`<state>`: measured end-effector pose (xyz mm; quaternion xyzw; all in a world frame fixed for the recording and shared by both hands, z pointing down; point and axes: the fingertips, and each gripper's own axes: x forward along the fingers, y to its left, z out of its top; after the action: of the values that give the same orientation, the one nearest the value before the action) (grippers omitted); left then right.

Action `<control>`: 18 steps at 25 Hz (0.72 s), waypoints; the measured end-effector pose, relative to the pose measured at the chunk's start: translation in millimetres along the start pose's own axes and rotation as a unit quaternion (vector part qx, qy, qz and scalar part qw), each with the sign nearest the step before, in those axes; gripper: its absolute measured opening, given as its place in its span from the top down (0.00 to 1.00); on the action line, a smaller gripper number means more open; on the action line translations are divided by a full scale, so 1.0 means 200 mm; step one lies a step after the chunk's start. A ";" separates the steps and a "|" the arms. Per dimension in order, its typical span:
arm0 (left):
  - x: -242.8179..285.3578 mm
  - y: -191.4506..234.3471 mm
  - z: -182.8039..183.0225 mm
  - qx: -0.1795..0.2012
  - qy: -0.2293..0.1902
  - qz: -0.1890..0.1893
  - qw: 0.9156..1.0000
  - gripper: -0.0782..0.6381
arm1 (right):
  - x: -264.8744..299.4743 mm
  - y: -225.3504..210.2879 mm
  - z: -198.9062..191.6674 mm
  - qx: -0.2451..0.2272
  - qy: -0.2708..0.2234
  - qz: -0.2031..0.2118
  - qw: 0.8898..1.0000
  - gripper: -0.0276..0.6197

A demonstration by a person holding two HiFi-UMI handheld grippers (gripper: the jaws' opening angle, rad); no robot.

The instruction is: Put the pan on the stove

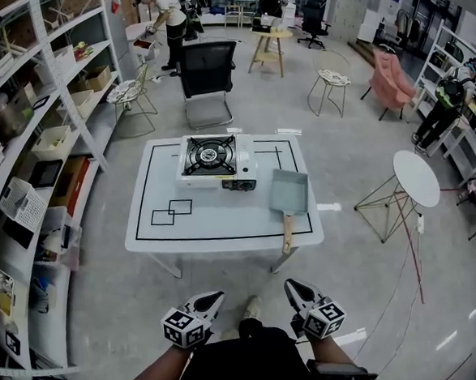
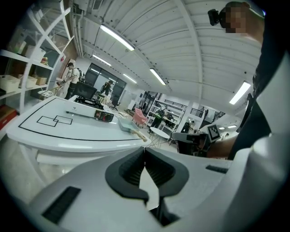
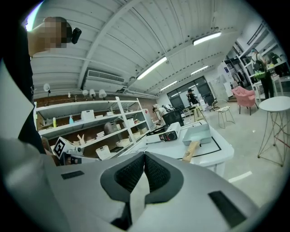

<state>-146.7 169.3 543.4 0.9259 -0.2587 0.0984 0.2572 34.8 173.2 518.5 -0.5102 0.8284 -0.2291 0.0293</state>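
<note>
Both grippers short of the surface, pan not yet taken.

Pale blue-grey rectangular pan with a wooden handle (image 1: 289, 194) lies on the right part of the white, black-lined surface (image 1: 224, 220), just right of the white portable gas stove with a black burner (image 1: 216, 161) and apart from it. The pan's long axis runs away from the person, handle end nearest, close to the near edge. Right gripper (image 1: 292, 287), jaws clenched on nothing, sits almost in line with the handle and is the nearer. Left gripper (image 1: 216, 295), jaws likewise clenched and empty, is farther off to the side. Judgement: right jaws must open before reaching the handle.
</note>
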 end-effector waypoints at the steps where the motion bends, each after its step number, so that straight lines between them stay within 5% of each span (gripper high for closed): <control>1: 0.03 0.01 0.01 0.000 0.002 -0.001 1.000 0.88 | 0.02 -0.02 0.01 0.001 -0.001 -0.001 1.000 0.92; 18: 0.50 0.16 0.26 0.016 0.047 -0.033 0.998 0.88 | 0.27 -0.45 0.23 0.009 -0.009 -0.030 0.999 0.92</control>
<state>-76.5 76.5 544.3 0.9323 -0.2139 0.1372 0.2573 96.6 78.0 524.9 -0.5367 0.8104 -0.2327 0.0341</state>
